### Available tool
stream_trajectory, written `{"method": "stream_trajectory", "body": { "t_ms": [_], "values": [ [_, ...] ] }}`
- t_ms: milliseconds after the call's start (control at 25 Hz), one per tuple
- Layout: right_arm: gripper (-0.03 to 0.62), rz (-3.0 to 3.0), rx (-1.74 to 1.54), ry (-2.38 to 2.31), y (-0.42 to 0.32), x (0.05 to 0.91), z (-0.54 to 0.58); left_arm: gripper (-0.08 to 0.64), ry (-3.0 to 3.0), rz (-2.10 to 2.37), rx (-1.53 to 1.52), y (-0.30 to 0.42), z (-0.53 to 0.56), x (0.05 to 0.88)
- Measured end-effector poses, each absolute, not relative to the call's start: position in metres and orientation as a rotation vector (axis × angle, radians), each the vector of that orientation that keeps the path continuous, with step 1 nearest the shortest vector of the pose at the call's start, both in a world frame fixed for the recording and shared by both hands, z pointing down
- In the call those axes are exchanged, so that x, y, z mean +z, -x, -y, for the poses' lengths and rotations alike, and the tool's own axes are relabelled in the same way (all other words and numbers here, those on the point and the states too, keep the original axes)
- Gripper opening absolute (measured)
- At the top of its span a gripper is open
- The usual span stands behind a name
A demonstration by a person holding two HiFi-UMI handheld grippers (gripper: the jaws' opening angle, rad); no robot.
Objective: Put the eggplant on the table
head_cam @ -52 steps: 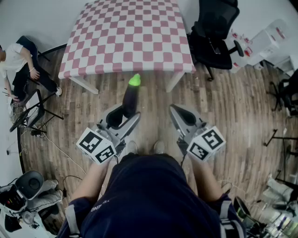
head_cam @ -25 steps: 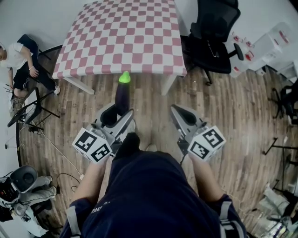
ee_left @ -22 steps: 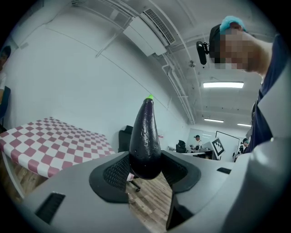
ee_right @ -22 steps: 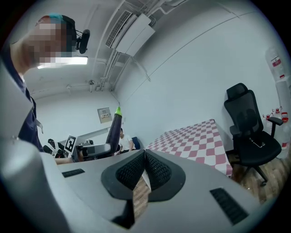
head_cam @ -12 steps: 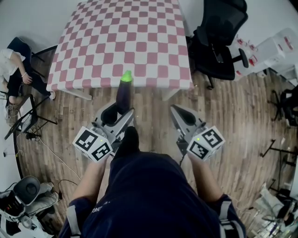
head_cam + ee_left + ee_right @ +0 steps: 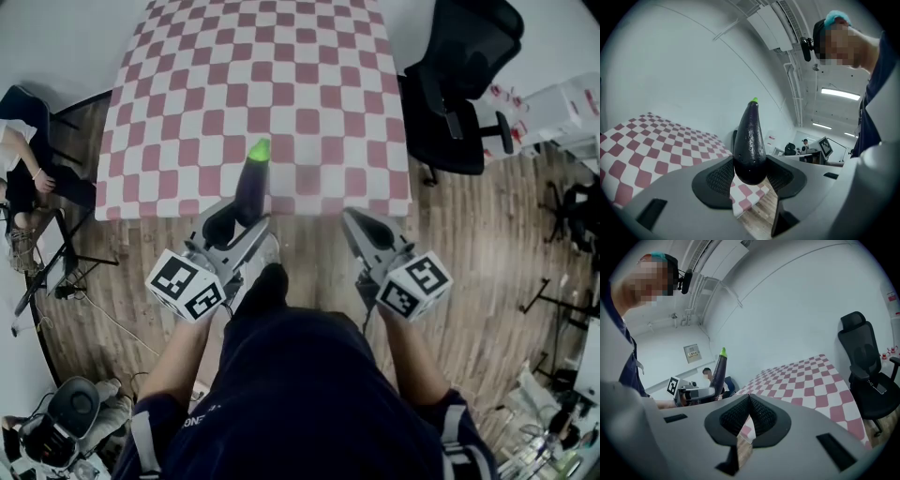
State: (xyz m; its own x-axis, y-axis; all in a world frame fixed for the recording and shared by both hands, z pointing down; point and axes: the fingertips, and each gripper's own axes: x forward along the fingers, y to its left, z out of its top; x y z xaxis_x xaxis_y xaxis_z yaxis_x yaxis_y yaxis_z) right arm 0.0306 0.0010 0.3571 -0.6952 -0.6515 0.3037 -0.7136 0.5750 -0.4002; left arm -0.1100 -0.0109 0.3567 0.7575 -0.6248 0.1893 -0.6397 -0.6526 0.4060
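A dark purple eggplant (image 6: 250, 190) with a green stem end stands upright in my left gripper (image 6: 238, 221), whose jaws are shut on its rounded lower end. In the left gripper view the eggplant (image 6: 750, 140) fills the gap between the black pads. Its tip hangs over the near edge of the pink-and-white checkered table (image 6: 262, 84), which also shows in the left gripper view (image 6: 642, 150). My right gripper (image 6: 357, 223) is beside it at the table's front edge, shut on nothing (image 6: 749, 401). The right gripper view shows the eggplant (image 6: 719, 372) off to the left.
A black office chair (image 6: 461, 86) stands at the table's right side. A person (image 6: 21, 169) sits at the far left. A stand and cables (image 6: 56, 272) lie on the wooden floor to the left, with white boxes (image 6: 562, 98) at the right.
The table has drawn much closer. Both grippers have moved forward together, and the eggplant's tip, earlier over the floor, is now over the table's near edge.
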Motion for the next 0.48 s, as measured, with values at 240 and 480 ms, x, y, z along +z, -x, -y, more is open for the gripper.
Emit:
{"method": "stream_trajectory", "body": {
  "t_ms": [240, 480],
  "values": [
    [0.015, 2.636, 0.795, -1.211, -0.009, 0.366, 0.058, 0.227, -2.509, 0.919, 0.100, 0.135, 0.077, 0.371],
    [0.016, 2.602, 0.821, -1.249, -0.003, 0.374, 0.093, 0.227, -2.508, 0.888, 0.140, 0.141, 0.116, 0.382]
  ]
}}
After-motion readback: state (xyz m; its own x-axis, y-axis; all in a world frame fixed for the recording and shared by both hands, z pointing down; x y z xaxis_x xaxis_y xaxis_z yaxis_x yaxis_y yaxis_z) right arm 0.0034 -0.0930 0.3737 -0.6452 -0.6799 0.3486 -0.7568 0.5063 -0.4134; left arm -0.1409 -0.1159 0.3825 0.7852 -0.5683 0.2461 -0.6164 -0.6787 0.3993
